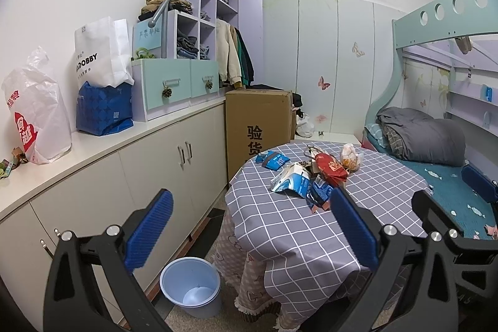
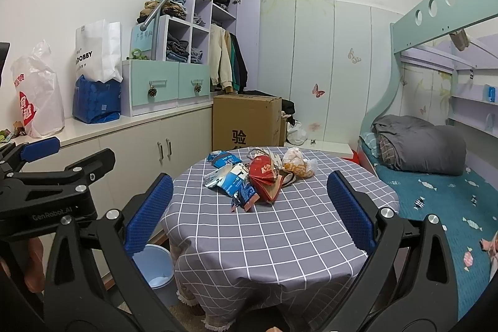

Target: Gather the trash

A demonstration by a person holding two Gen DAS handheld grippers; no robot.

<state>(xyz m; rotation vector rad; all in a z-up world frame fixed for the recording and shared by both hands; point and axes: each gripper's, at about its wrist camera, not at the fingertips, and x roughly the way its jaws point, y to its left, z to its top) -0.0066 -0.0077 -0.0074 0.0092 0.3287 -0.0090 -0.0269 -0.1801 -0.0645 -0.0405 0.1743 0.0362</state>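
A heap of trash lies on the round table with the grey checked cloth (image 1: 311, 235) (image 2: 280, 238): a blue wrapper (image 1: 274, 161) (image 2: 222, 160), a white and blue carton (image 1: 291, 181) (image 2: 227, 178), a red packet (image 1: 330, 168) (image 2: 263, 175) and a clear bag with orange contents (image 1: 350, 157) (image 2: 298, 164). A light blue bin (image 1: 190, 285) (image 2: 155, 273) stands on the floor left of the table. My left gripper (image 1: 249, 226) is open, short of the heap. My right gripper (image 2: 249, 210) is open too, over the table's near half. Both hold nothing.
A low white cabinet (image 1: 130, 173) runs along the left wall with bags and drawers on top. A tall cardboard box (image 1: 258, 129) stands behind the table. A bunk bed (image 1: 435, 164) with a grey quilt fills the right side. The other gripper (image 2: 40, 173) shows at the left.
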